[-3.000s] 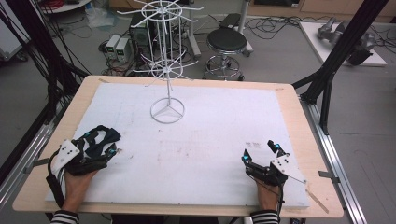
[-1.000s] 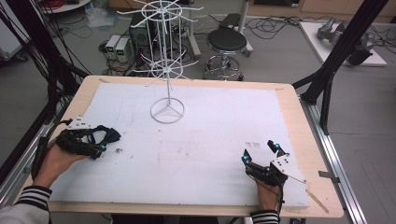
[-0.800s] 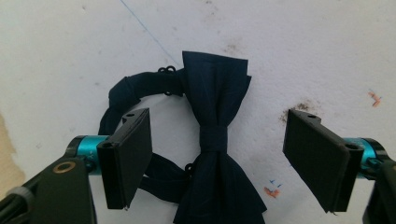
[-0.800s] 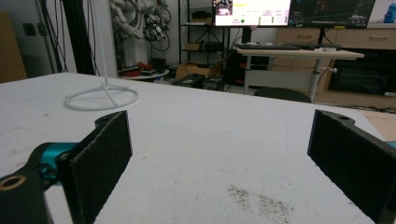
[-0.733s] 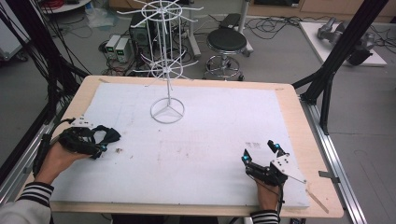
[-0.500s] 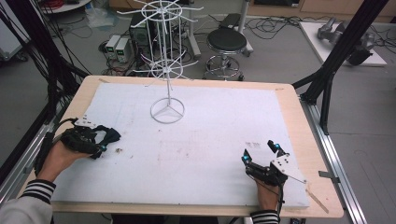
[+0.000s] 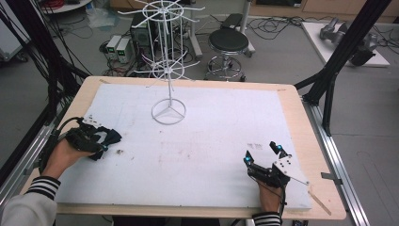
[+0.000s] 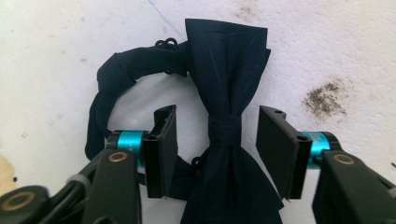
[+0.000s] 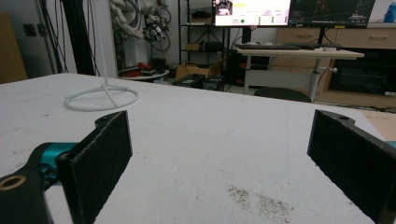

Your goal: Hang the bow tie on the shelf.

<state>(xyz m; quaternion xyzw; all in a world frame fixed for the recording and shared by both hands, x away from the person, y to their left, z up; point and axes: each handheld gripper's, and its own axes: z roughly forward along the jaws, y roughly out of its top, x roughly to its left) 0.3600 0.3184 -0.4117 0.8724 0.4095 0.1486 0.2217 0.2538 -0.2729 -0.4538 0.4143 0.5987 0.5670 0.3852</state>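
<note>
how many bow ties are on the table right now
1. The dark bow tie lies on the white table at its left edge, its knot between the open jaws of the left gripper. None seems hidden.

Left hand-held gripper low over the counter's near left, jaws spread wide, pointing rightward, gripped by a hand in a striped sleeve. Right hand-held gripper at near right, jaws apart, aimed away, hand behind.

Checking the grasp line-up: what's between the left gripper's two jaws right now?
In the left gripper view, the dark bow tie lies on the white mat, its centre knot between the open left gripper jaws, untouched.
</note>
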